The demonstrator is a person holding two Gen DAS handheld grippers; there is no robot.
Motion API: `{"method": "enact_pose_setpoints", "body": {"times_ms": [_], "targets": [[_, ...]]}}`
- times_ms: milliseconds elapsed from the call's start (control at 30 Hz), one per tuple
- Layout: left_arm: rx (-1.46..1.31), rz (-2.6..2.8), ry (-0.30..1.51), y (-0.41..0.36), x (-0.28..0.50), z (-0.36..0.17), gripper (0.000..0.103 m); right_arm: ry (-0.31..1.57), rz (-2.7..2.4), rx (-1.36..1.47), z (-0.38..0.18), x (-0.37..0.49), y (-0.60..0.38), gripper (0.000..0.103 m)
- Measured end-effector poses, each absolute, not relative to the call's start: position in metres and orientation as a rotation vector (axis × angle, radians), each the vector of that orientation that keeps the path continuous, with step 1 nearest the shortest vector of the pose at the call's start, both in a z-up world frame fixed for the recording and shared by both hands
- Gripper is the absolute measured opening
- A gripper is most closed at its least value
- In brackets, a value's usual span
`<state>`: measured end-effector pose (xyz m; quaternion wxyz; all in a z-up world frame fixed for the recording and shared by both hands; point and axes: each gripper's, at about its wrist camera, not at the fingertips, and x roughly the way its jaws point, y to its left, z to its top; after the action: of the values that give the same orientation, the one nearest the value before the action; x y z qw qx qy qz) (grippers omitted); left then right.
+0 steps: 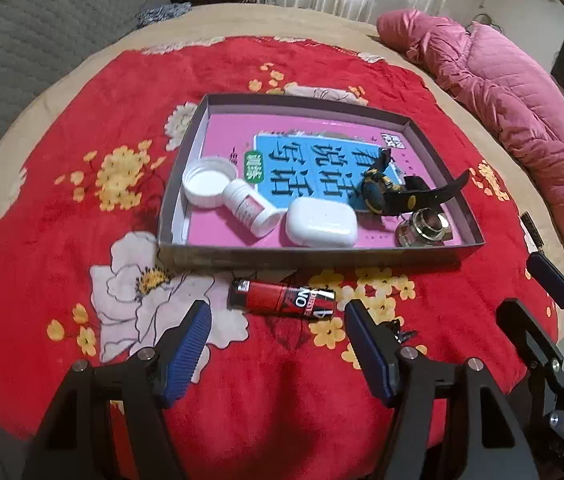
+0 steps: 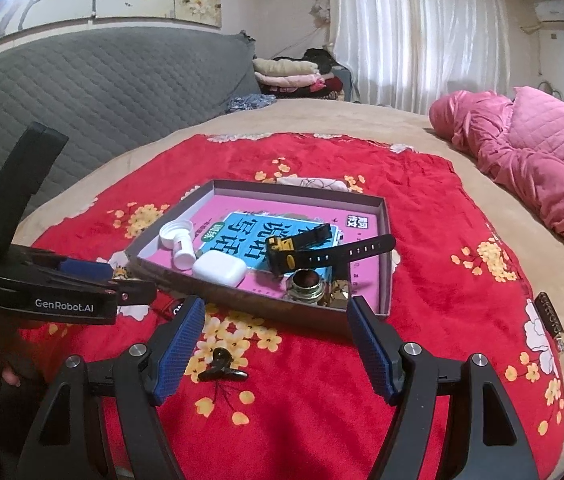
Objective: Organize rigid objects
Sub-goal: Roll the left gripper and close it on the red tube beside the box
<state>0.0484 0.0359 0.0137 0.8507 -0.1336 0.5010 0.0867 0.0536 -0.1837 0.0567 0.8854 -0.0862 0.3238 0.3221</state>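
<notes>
Small black clip (image 2: 223,366) unclear, lighter (image 1: 282,299) half-hidden from right view

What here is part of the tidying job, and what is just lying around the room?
Part of the job: cardboard tray holding a book, white cap, small white bottle, earbud case, watch, metal fitting; red lighter and small black clip on the blanket.

Just lying about: pink quilt, folded clothes, curtain.
</notes>
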Motion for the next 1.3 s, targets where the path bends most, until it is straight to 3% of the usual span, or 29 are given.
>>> {"method": "enact_pose_setpoints", "body": {"times_ms": [1300], "targets": [[-0.811, 0.407, 1.249, 0.074, 0.088, -0.057, 0.068, 0.796, 0.738, -0.25, 0.02, 0.052, -0.164, 0.075]]}}
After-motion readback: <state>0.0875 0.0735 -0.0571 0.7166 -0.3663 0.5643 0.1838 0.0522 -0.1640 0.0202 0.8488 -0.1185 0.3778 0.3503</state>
